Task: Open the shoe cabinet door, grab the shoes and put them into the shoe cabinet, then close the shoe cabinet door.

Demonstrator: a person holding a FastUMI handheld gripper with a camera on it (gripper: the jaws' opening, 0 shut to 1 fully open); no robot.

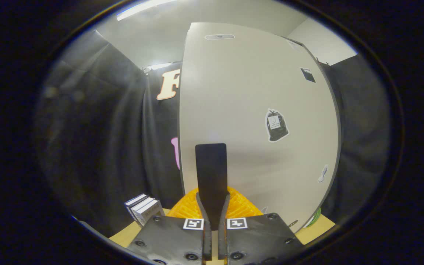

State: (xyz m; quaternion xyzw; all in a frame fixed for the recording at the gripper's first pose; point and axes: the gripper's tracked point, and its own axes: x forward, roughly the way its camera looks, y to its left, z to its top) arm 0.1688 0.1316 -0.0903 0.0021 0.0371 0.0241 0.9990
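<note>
wooden table (317, 229), small boxes (144, 209), cabinet (256, 121)

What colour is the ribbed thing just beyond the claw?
Orange, in the gripper view; the claw is closed on a flat dark handle.

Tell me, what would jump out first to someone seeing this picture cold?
The big pale cabinet door beyond the fingers, dotted with stickers, one a dark bag-shaped sticker. Next, the gripper, its fingers closed on a flat black paddle-like piece that rises in front of the door. Behind it sits a bright orange ribbed thing, with small boxes beside it.
</note>
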